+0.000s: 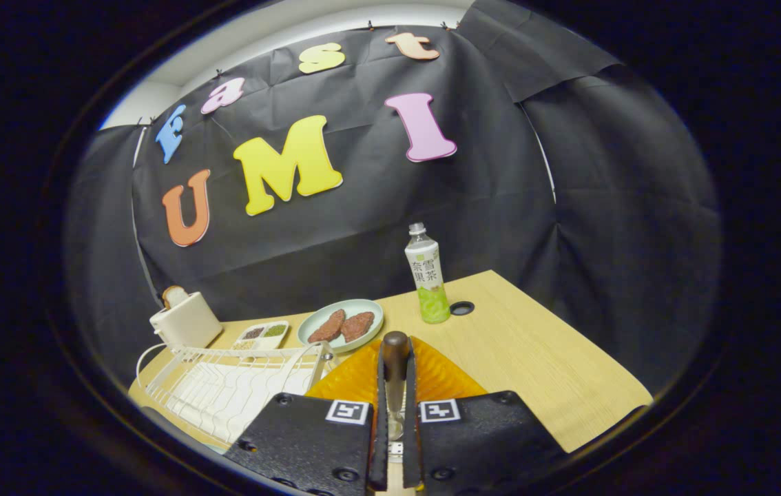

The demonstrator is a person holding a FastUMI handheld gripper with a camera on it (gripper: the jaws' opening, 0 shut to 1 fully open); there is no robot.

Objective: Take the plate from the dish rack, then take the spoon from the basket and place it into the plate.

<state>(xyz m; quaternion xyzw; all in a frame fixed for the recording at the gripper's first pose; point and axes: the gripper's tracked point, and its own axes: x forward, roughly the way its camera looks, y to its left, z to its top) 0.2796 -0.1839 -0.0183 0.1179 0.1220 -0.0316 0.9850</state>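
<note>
**Spoon clamped over the orange plate**

The gripper (396, 386) is closed on the spoon (395, 372), both fingers (308, 434) pressing its sides; the brown handle end sticks up just past the fingertips. Each finger carries a square black-and-white marker. Right beneath and ahead lies the ribbed orange plate (432, 375) on the wooden surface (535, 358). Beside it, to the left, stands the white wire rack (225, 389). Beyond are a pale green dish (340, 324) with two brown patties, a small compartment tray (263, 335) and a white toaster (185, 322). A bottle (427, 275) of green drink stands upright further right; its label bears Chinese characters.
</note>
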